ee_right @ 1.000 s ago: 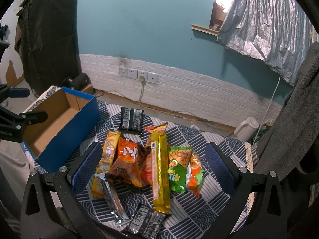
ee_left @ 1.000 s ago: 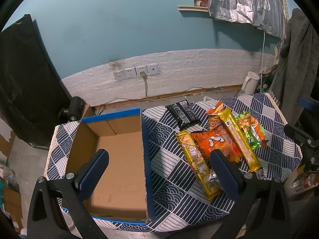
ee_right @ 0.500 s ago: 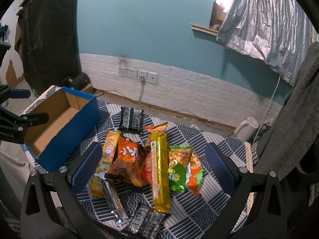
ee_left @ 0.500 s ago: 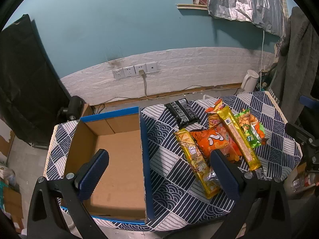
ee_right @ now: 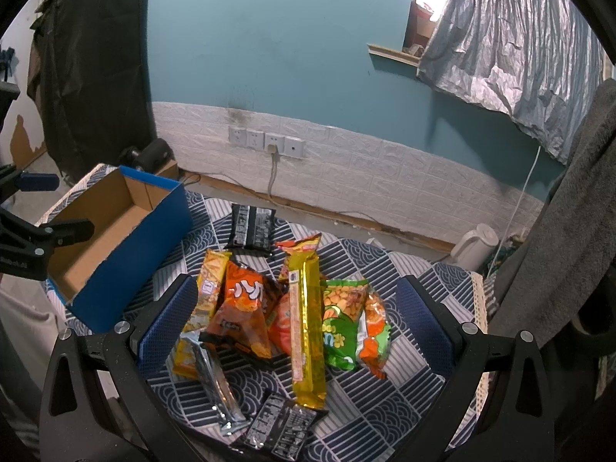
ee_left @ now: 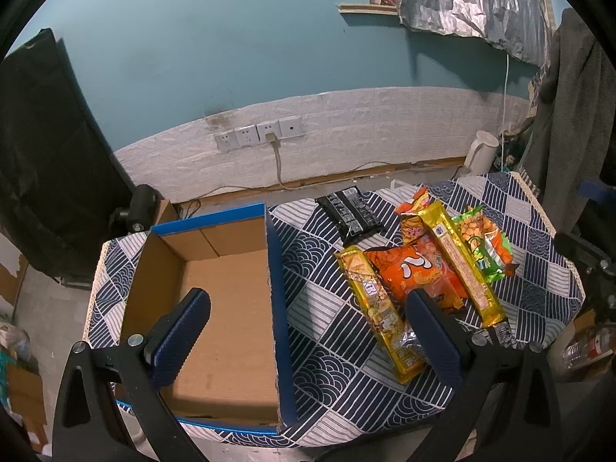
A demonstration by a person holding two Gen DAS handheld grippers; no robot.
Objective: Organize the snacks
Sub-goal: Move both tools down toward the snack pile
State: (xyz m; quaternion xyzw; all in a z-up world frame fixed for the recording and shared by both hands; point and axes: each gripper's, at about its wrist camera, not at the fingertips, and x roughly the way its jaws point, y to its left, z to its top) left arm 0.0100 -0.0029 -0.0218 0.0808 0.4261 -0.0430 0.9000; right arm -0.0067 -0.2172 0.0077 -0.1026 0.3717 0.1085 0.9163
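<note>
Right wrist alone shows black packet (ee_right: pixel 279 429) nearest camera.

left claw (ee_left: pixel 306 323) – black frame | blue textured pads (ee_left: pixel 181 333) | silver screws

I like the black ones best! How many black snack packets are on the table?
2. One black packet lies at the far side of the pile; another black packet lies nearest the camera. More could hide underneath.

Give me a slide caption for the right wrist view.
Open right gripper hovering over a snack pile on the patterned tablecloth, empty blue box at left.
</note>
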